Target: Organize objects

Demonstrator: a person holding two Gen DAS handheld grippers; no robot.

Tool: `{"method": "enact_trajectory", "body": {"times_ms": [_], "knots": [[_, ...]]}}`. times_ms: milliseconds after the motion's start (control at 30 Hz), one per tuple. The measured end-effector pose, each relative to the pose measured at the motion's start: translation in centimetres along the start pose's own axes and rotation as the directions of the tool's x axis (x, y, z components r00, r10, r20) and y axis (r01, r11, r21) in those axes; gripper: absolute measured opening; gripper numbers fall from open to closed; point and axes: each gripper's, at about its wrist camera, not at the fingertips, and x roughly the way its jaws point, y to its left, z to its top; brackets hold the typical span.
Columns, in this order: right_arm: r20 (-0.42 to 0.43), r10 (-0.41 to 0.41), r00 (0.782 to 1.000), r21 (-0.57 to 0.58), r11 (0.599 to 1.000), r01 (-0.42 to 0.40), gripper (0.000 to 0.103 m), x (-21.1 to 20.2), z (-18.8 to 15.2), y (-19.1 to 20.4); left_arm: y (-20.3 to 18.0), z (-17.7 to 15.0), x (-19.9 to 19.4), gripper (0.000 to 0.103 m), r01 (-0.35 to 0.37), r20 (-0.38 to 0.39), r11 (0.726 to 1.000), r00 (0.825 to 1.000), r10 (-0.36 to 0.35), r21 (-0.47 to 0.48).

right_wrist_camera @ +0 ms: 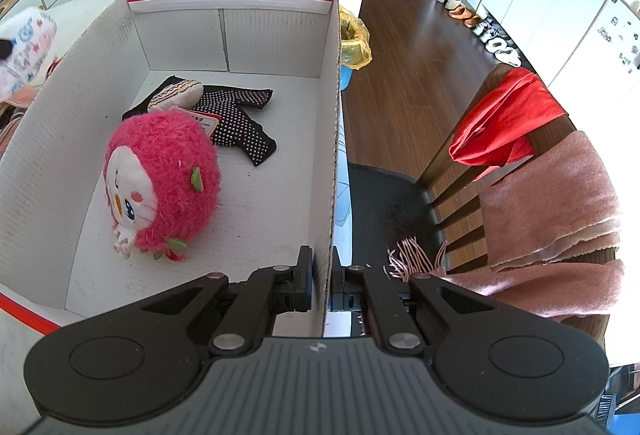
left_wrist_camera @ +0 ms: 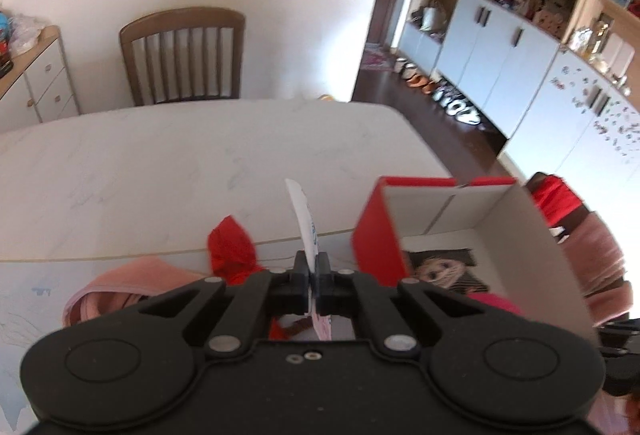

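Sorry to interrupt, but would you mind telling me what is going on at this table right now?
A person is tidying things into a white cardboard box with red trim, using two handheld grippers. The right gripper is clamped on the box's side wall, steadying it. The left gripper is shut on a thin white printed item, held above the white marble-look table beside the box. A fluffy pink plush toy and black dotted clothing already lie inside.

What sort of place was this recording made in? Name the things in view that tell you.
Most likely a home's dining area opening onto a hallway: a wooden dining chair at a pale table, white storage cabinets cluttered with household items, and shoes lined up on the wood floor.
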Motion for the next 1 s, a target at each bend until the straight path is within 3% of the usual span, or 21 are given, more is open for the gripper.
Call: {"method": "enact_trajectory", "body": {"times_ms": [433,767,1000], "knots": [[0.010,-0.001,1.000,-0.005,1.000,0.002,0.005,0.0,0.0,0.1,-7.0,0.1,-2.4,0.001,0.155,0.023,0.982,0.987,-0.159,0.111],[0.010,0.000,1.000,-0.007,1.000,0.000,0.005,0.0,0.0,0.1,-12.2,-0.5,0.4,0.001,0.199,-0.012,0.962,0.980,-0.201,0.188],[0.008,0.008,1.000,0.000,1.000,-0.008,0.005,0.1,0.0,0.1,-14.9,-0.7,3.2,0.001,0.203,-0.064,0.952,0.979,-0.193,0.231]]}}
